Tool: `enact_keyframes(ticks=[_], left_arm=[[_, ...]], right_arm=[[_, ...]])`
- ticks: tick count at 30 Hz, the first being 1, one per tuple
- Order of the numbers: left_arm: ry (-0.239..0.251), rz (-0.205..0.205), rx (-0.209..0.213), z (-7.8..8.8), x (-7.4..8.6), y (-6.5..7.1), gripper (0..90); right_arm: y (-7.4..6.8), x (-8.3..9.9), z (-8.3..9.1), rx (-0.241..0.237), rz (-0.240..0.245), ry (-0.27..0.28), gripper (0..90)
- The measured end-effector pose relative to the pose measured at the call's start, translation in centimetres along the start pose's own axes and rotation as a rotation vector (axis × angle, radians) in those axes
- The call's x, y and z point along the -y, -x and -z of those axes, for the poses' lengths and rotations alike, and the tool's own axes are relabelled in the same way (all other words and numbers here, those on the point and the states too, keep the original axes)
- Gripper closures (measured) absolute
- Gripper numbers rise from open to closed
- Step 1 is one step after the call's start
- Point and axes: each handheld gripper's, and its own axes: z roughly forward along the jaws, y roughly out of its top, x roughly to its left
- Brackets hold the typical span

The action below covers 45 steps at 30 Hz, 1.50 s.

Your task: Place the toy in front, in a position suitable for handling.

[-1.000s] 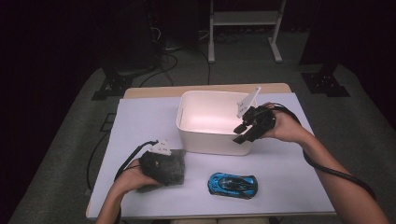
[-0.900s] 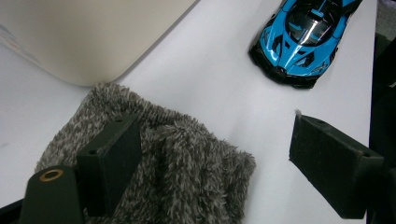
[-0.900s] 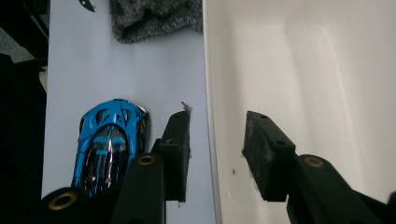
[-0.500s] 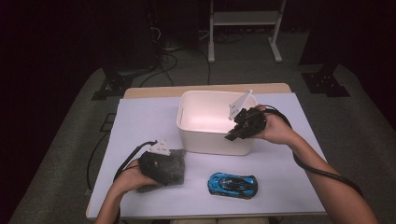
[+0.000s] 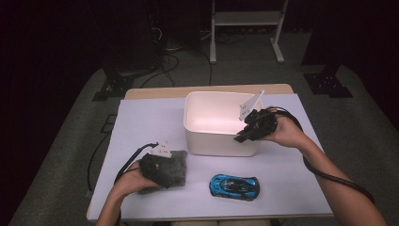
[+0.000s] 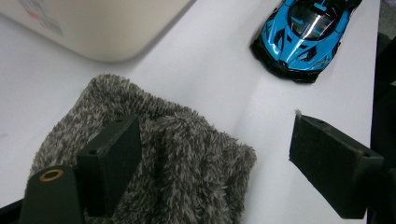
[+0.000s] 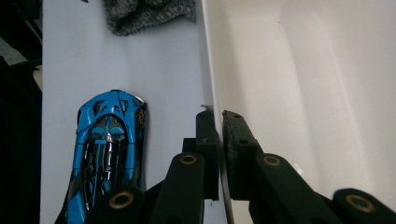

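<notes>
**White-covered table: bin rim gripped, cloth waiting**

White table sheet (image 5: pixel 141 117), dark room beyond. Your right gripper (image 7: pixel 216 122) is clamped on the near-right rim of the white bin (image 5: pixel 207 101); pull unevenly and it may tip. Your left gripper (image 6: pixel 215 154) stands wide over the grey cloth (image 6: pixel 187 154), near left. Blue toy car (image 5: pixel 235 186) lies near centre.

The room is dark, with light falling from overhead onto the table (image 5: pixel 141 122). The white bin (image 5: pixel 207 101) glares inside. Close views stay sharp.

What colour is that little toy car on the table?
The toy car is bright blue with black details; the left gripper view shows it best.
</notes>
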Motion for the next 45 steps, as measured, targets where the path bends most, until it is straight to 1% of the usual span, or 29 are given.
enact_keyframes(ticks=[3,4,5,6,7,9,11,13,16,20,22,24,27,31,34,37,39,43,45], left_arm=[[0.002,0.0,0.002,-0.1,0.0,0.0,16.4],[0.007,0.007,0.002,-0.2,0.0,0.1,16.4],[0.006,0.005,0.002,-0.2,0.0,0.1,16.4],[0.004,0.004,0.003,-0.2,-0.1,0.1,16.4],[0.0,0.0,0.004,-0.2,-0.1,0.0,16.4],[0.003,0.004,0.006,-0.3,-0.1,0.1,16.4],[-0.002,-0.006,0.009,-0.3,-0.2,0.0,16.4],[0.001,-0.001,0.009,-0.5,-0.3,0.2,16.4],[-0.007,-0.013,0.013,-0.5,-0.4,0.1,16.4],[0.0,-0.008,0.014,-0.5,-0.5,0.2,16.4],[0.001,-0.008,0.014,-0.5,-0.5,0.2,16.4],[0.004,-0.004,0.016,-0.5,-0.5,0.2,16.4],[0.005,-0.003,0.016,-0.5,-0.5,0.2,16.4],[0.005,-0.006,0.012,-0.5,-0.5,0.1,16.4],[0.0,-0.015,0.011,-0.5,-0.6,0.1,16.4],[0.005,-0.01,0.009,-0.6,-0.7,0.2,16.4],[0.007,-0.017,0.008,-0.5,-0.7,0.1,16.4],[0.006,-0.02,-0.001,-0.3,-0.7,0.2,16.4],[0.015,-0.019,-0.004,-0.2,-0.6,0.2,16.4]], right_arm=[[-0.1,0.1,0.3,0.03,0.004,-0.017,86.2],[-0.1,0.2,0.3,0.035,0.0,-0.026,86.5],[0.0,0.4,0.4,0.042,0.003,-0.033,86.6],[-0.1,0.6,0.5,0.042,-0.006,-0.043,86.6],[-0.1,0.7,0.6,0.038,-0.006,-0.041,86.5],[-0.1,1.2,0.9,0.037,-0.012,-0.046,86.2],[-0.2,1.5,1.2,0.032,-0.014,-0.044,86.0],[-0.3,1.9,1.3,0.024,-0.013,-0.043,86.0],[-0.3,2.3,1.6,0.015,-0.012,-0.042,85.7],[-0.4,2.8,1.9,0.003,-0.023,-0.037,84.1],[-0.4,2.9,1.9,0.0,-0.032,-0.028,80.5],[-0.5,2.8,1.7,-0.004,-0.031,-0.023,70.6],[-0.8,2.6,1.5,-0.006,-0.032,-0.017,62.8],[-0.9,2.5,1.3,-0.019,-0.027,0.009,59.6],[-1.1,2.3,1.4,-0.014,-0.026,0.025,54.7],[-1.2,2.2,1.7,-0.006,-0.028,0.047,50.9],[-1.4,2.1,2.0,-0.009,-0.028,0.066,48.7],[-1.8,1.8,2.5,-0.001,-0.026,0.102,43.8],[-2.1,1.7,2.8,0.0,-0.022,0.119,41.8]])
